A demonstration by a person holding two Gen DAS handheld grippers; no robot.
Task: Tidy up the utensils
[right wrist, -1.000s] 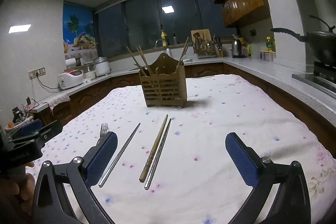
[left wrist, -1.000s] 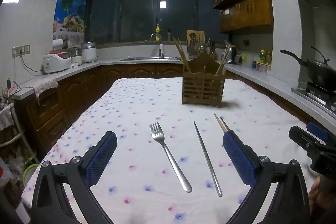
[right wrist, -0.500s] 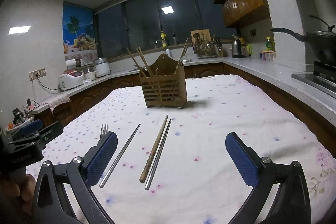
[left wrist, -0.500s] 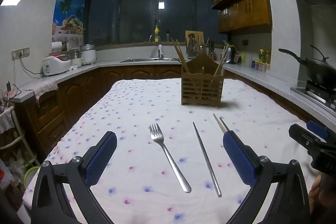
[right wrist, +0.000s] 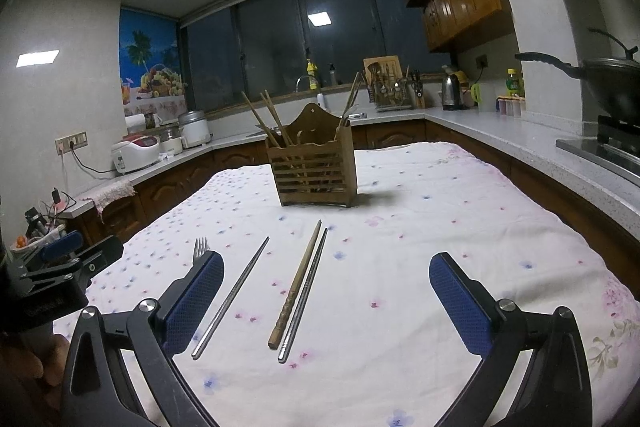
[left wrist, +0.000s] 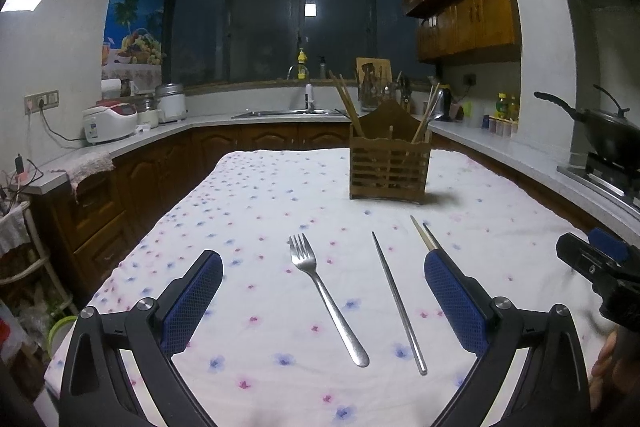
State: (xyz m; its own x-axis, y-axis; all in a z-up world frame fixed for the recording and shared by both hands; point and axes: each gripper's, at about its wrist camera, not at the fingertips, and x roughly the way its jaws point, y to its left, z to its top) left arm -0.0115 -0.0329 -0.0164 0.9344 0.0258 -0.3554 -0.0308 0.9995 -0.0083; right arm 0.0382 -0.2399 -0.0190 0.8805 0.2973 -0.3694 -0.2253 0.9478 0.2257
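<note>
A wooden utensil holder (left wrist: 388, 167) (right wrist: 314, 171) with several chopsticks in it stands mid-table. On the flowered cloth lie a metal fork (left wrist: 326, 297) (right wrist: 200, 247), a metal chopstick (left wrist: 398, 301) (right wrist: 232, 295), a wooden chopstick (right wrist: 296, 285) (left wrist: 420, 233) and a second metal chopstick (right wrist: 306, 293) beside it. My left gripper (left wrist: 322, 307) is open and empty above the fork and the first metal chopstick. My right gripper (right wrist: 326, 299) is open and empty above the chopsticks.
The table (right wrist: 460, 211) is covered by a white flowered cloth. Kitchen counters surround it, with a rice cooker (left wrist: 110, 121) at left and a wok (left wrist: 604, 135) on the stove at right. The right gripper shows at the right edge of the left wrist view (left wrist: 600, 267).
Both grippers stay almost still and open. The left wrist view has shifted very slightly; nothing on the table has moved.
</note>
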